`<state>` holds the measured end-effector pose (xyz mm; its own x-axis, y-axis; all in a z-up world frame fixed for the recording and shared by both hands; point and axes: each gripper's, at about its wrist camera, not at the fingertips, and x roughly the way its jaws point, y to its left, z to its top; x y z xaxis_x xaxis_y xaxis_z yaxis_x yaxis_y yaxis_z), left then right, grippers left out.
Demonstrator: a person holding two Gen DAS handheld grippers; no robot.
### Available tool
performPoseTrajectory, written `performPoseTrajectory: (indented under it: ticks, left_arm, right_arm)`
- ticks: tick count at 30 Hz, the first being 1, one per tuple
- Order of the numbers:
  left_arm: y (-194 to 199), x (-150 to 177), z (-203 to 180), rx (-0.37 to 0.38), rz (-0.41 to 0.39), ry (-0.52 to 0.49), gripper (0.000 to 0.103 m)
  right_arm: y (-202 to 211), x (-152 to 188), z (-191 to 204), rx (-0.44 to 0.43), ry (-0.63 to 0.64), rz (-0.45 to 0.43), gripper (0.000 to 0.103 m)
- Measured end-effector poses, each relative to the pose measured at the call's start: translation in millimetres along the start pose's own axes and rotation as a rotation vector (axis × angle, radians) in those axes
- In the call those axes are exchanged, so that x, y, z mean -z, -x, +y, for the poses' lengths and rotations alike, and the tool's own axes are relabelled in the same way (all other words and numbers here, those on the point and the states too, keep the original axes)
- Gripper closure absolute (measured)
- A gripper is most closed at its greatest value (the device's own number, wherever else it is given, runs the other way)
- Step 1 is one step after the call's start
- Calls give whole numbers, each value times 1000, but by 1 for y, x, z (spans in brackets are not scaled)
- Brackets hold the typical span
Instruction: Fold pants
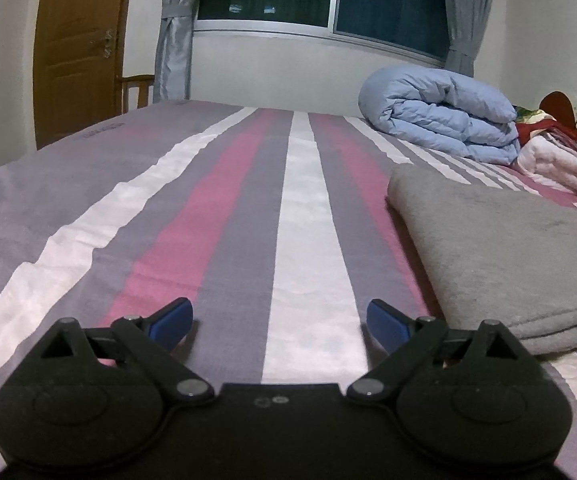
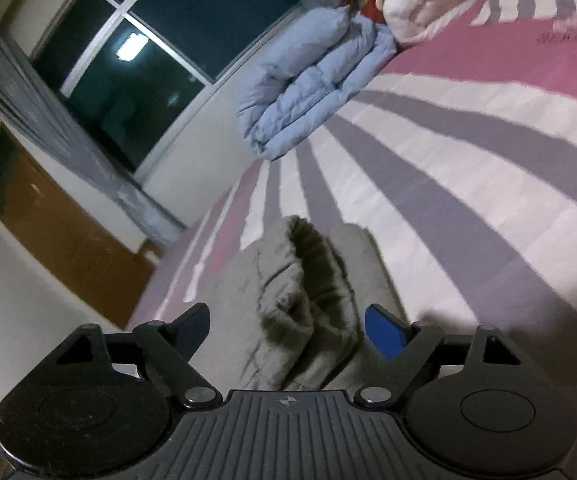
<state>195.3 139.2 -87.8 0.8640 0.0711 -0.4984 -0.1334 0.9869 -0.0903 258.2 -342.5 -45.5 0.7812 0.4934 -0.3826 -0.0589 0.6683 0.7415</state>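
Pants (image 1: 500, 256) are lying folded at right of frame on the bed (image 1: 208, 208). Left gripper (image 1: 278, 322) is hovering spread, empty. Right gripper (image 2: 288, 326) is gaping around a bunched end; probably final fold: next, clamp it.

Soft, matt grey fleece cloth is seen in the pants (image 1: 500, 248), fuzzy and slightly pilled. The striped bedsheet (image 1: 216, 216) is shown as smooth woven cotton. Matt black plastic with blue rubbery pads (image 1: 172, 318) is seen on the left gripper (image 1: 280, 320). At upper left, a varnished wooden door (image 1: 76, 52) is shown.
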Motion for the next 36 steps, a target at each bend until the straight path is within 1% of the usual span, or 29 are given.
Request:
performPoseTrajectory:
  ticks: [1, 3, 5, 8, 9, 10, 11, 12, 13, 15, 18, 20, 21, 22, 23, 25, 26, 28, 30, 31, 32, 33, 36]
  left_arm:
    - [0, 0, -1, -5, -2, -3, 15]
    - [1, 1, -2, -10, -4, -4, 14]
    - [2, 1, -2, -8, -1, 1, 14]
    - [2, 1, -1, -5, 5, 7, 14]
    - [1, 1, -1, -4, 9, 8, 14]
    - [0, 1, -1, -5, 15, 8, 14]
    - [-1, 1, -1, -7, 21, 6, 14]
    - [-2, 1, -2, -11, 26, 5, 14]
    - [-3, 1, -2, -12, 29, 3, 14]
    - [-3, 1, -3, -12, 30, -1, 14]
    - [-3, 2, -3, -12, 28, 3, 14]
    - [-2, 2, -3, -8, 29, 7, 14]
    - [-3, 2, -3, -7, 29, 8, 14]
    - [-3, 2, -3, -8, 30, 10, 14]
    - [-3, 2, -3, -9, 30, 12, 14]
    - [-1, 1, -4, -10, 20, 5, 14]
    - [1, 1, -6, -8, 9, -3, 14]
    - [6, -2, -8, 11, -16, -2, 14]
    - [14, -2, -13, 48, -41, -2, 14]
    - [17, -2, -17, 62, -46, -16, 14]
    - [20, -1, -22, 75, -50, -34, 14]
    - [22, 1, -25, 80, -49, -41, 14]
    - [27, 5, -36, 66, -44, -53, 14]
  right_arm:
    - [-4, 3, 0, 3, -5, 13, 23]
    - [-18, 7, -2, -17, -30, 55, 31]
    - [-34, 12, 1, 18, -31, 100, 33]
    - [-48, 17, 4, 31, -16, 124, 34]
    - [-52, 16, 9, 38, 7, 132, 44]
    - [-54, 16, 12, 31, 19, 134, 58]
    - [-54, 13, 16, 15, 21, 126, 60]
    - [-50, 10, 21, -9, 30, 111, 64]
    - [-43, 6, 28, -37, 50, 86, 65]
    - [-27, -1, 43, -96, 69, 42, 65]
    - [-8, -6, 50, -124, 83, -15, 65]
    - [-10, -3, 34, -82, 52, -22, 65]
    - [-19, -1, 18, -34, 20, 1, 65]
    - [-33, 2, 1, 32, -21, 39, 65]
    - [-42, 7, -15, 78, -62, 73, 65]
    - [-39, 10, -30, 24, -117, 77, 62]
    - [-34, 8, -29, 20, -123, 72, 61]
    - [-27, 2, -20, 5, -77, 56, 60]
    - [-24, 0, -11, 8, -20, 59, 59]
    - [-24, 0, -9, 10, -11, 73, 53]
    - [-23, -1, -10, 20, -16, 88, 49]
    - [-21, 1, -9, 28, -22, 93, 46]
    - [-6, 4, -3, 23, -8, 47, 45]
